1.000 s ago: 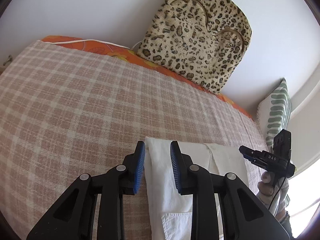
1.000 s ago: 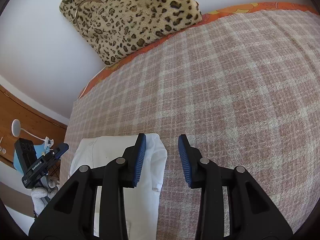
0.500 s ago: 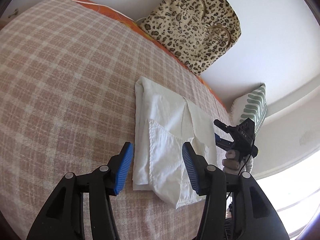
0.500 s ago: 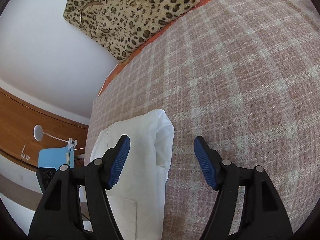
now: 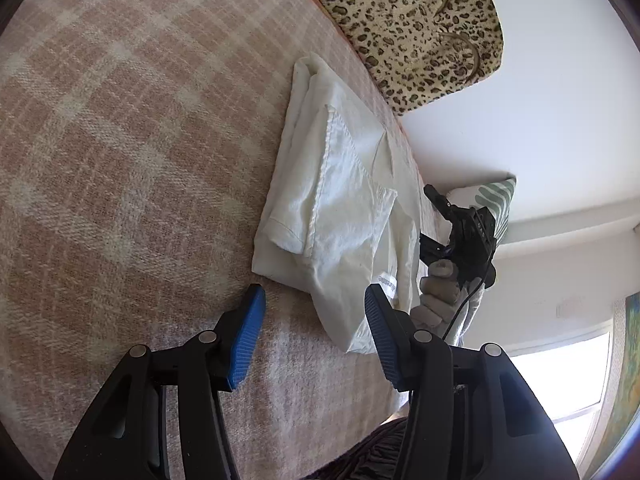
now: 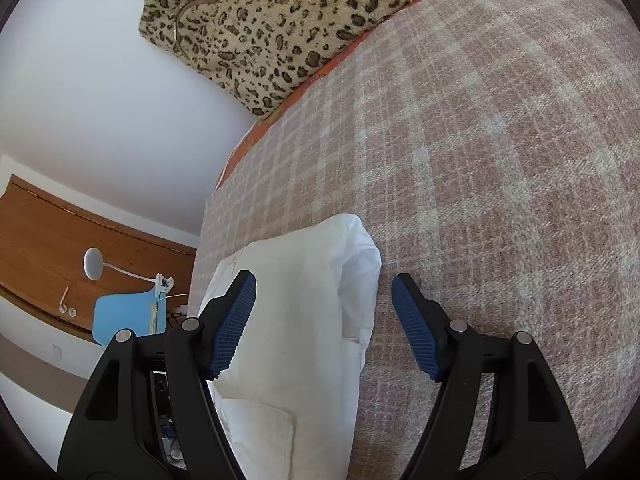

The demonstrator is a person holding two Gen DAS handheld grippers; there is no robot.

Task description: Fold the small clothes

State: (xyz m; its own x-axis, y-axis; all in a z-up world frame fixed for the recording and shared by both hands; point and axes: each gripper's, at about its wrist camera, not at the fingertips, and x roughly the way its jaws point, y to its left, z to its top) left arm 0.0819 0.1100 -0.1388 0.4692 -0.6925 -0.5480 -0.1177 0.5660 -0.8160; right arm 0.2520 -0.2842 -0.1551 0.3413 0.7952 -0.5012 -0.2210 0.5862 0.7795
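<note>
Left wrist: folded shirt point(image 5: 340, 200) flat on bed point(image 5: 120, 140), left hand-held gripper point(image 5: 312, 322) released just short of its near edge. Right hand-held gripper point(image 6: 324, 312) opening, straddling the fold (nothing pinched). Could snag one layer, undoing the fold.

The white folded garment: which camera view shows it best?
The left wrist view: the whole white folded garment lies visible there, layers and label included. The right wrist view shows only one rounded end, partly hidden behind a finger.
</note>
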